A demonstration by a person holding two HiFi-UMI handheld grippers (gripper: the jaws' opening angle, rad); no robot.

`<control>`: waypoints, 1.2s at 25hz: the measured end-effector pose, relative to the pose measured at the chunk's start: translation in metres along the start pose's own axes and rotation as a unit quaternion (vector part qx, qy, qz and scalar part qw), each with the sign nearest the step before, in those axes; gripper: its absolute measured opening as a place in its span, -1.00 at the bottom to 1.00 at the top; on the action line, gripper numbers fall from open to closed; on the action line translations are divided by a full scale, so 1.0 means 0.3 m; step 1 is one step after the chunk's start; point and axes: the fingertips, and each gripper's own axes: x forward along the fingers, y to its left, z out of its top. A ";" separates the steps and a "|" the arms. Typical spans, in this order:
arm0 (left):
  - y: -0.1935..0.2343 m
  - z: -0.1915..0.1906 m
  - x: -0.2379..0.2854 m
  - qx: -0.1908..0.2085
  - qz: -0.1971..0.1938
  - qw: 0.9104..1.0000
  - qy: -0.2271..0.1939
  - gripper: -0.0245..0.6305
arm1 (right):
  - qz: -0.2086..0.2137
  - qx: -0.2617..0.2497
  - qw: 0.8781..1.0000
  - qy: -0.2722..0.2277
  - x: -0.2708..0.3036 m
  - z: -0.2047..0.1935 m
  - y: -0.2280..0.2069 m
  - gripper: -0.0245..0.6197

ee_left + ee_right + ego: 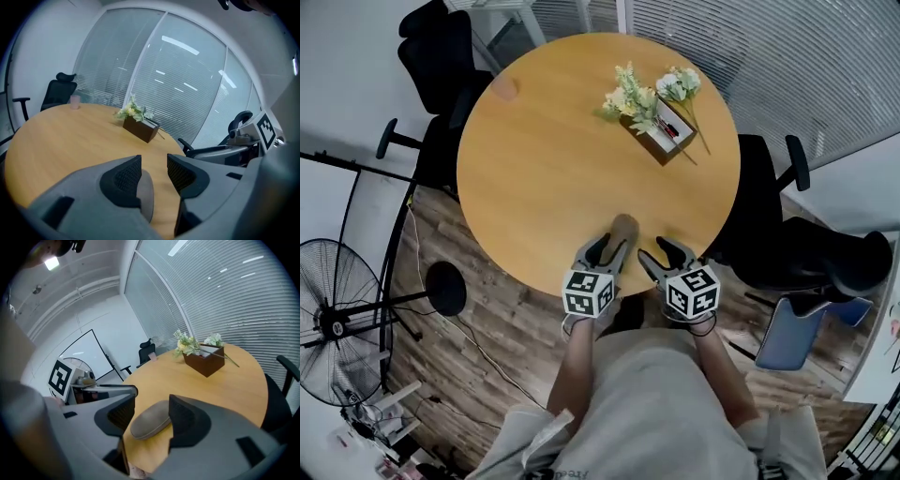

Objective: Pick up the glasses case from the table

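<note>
Near the front edge of the round table point(544, 159), the glasses case point(624, 227) lies unlifted at the tips of the left gripper point(607, 248), whose jaws, like those of the right gripper point(661, 251), stand apart on nothing, so grasp and lift remain.

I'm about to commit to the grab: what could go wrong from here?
The rounded glasses case sits near the table edge; an off-centre close by the open left gripper may squirt it out, perhaps off the table. The open right gripper hangs close beside, so the two could knock together.
</note>
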 end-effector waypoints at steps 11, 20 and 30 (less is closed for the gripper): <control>-0.032 -0.148 0.122 0.006 -0.017 0.998 0.055 -0.43 | -0.033 -0.009 0.999 0.002 -0.100 -0.038 -0.005 -0.23; -0.023 -0.249 0.170 0.090 0.034 0.992 0.082 -0.44 | -0.063 -0.008 0.998 0.000 -0.205 -0.072 -0.063 -0.23; -0.008 -0.254 0.168 0.158 0.057 0.980 0.103 -0.44 | -0.058 -0.017 0.998 0.004 -0.182 -0.080 -0.031 -0.23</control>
